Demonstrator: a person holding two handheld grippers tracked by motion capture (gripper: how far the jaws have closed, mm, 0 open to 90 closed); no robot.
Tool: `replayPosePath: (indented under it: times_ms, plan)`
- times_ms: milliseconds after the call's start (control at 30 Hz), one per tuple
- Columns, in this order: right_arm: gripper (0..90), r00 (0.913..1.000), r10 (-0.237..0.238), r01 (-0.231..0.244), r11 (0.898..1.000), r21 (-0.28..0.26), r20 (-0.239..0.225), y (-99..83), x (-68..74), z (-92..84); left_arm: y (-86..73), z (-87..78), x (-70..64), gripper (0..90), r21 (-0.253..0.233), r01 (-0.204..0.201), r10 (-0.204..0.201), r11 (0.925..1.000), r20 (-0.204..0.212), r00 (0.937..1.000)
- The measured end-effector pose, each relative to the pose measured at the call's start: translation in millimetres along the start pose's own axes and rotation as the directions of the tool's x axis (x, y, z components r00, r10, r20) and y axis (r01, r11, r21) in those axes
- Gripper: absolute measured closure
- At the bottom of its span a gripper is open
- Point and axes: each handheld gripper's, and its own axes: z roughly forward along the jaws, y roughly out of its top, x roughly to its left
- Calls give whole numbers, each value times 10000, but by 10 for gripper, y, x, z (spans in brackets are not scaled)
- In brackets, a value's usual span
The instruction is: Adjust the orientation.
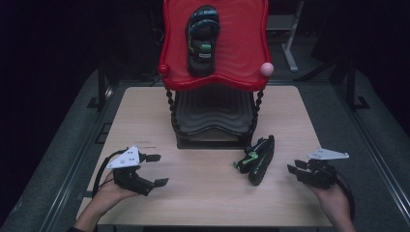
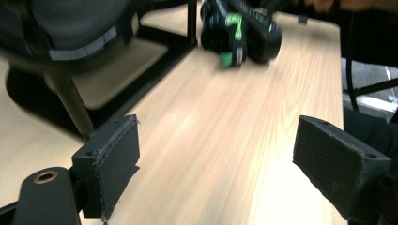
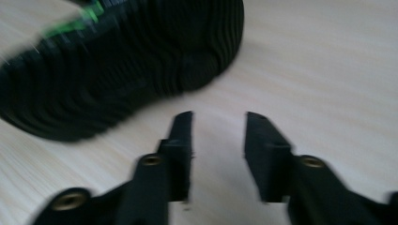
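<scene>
A black sandal with green trim (image 1: 203,38) lies on the red top shelf (image 1: 244,43) of a small rack at the table's far middle. Its mate (image 1: 258,159) lies tipped on its side on the table, right of the rack's foot. My right gripper (image 1: 293,167) hovers just right of that sandal, its jaws set narrowly apart with nothing between them. In the right gripper view the sandal's ribbed sole (image 3: 117,70) sits just beyond the gripper (image 3: 218,126). My left gripper (image 1: 160,169) stands open near the front left and faces the sandal (image 2: 241,28) across bare wood (image 2: 216,164).
The rack's lower black shelf (image 1: 212,113) sits under the red one, on a black base frame (image 2: 159,51). The wooden table (image 1: 203,198) ends close behind both hands, with dark floor all round. A pink knob (image 1: 266,69) caps the rack's right corner.
</scene>
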Motion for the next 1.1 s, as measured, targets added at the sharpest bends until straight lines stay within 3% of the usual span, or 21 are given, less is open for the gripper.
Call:
replayPosePath:
  times_ms: [33, 67, 100, 133, 167, 200, 300, 400, 567, 800, 1000, 1100]
  plan:
    - [787, 9998, -112, 109, 9997, -217, -165, 94, 14, -9, -86, 23, -3, 148, 196, 33, -31, 9998, -105, 9999]
    - [787, 9998, -112, 109, 9997, -217, -165, 94, 14, -9, -86, 23, -3, 144, 196, 33, -31, 9998, -105, 9999]
    - [871, 9988, -231, 212, 9988, -439, -438, 191, 28, -16, -171, 53, 1, 129, 454, 132, -126, 9989, -141, 9998]
    - [871, 9988, -231, 212, 9988, -439, -438, 191, 28, -16, -171, 53, 1, 110, 454, 132, -126, 9989, -141, 9998]
    - [897, 9966, -356, 305, 9972, -689, -745, 292, 40, -22, -259, 98, 5, 97, 795, 257, -243, 9965, -187, 9995]
    - [897, 9966, -356, 305, 9972, -689, -745, 292, 40, -22, -259, 98, 5, 94, 795, 257, -243, 9965, -187, 9995]
    - [898, 9902, -579, 442, 9932, -1080, -1269, 495, 74, 14, -394, 206, 14, 55, 1501, 282, -246, 9883, -261, 9994]
    - [898, 9882, -701, 547, 9920, -1138, -1365, 580, 99, 62, -437, 258, 24, 19, 1775, 340, -300, 9835, -252, 9992]
    - [899, 9848, -936, 766, 9901, -1175, -1462, 752, 140, 254, -484, 332, 15, 19, 2041, 92, -44, 9789, -240, 9997]
    - [899, 9860, -1095, 1001, 9919, -786, -1255, 800, 150, 398, -570, 398, 21, 19, 2473, -7, 24, 9689, -66, 10000]
    - [900, 9867, -1074, 969, 9913, -889, -1221, 724, 106, 307, -570, 408, -6, 20, 2626, -439, 482, 9639, -100, 9988]
    - [900, 9881, -976, 869, 9920, -919, -1190, 663, 62, 238, -572, 407, -5, 20, 2616, -402, 442, 9643, -96, 9990]
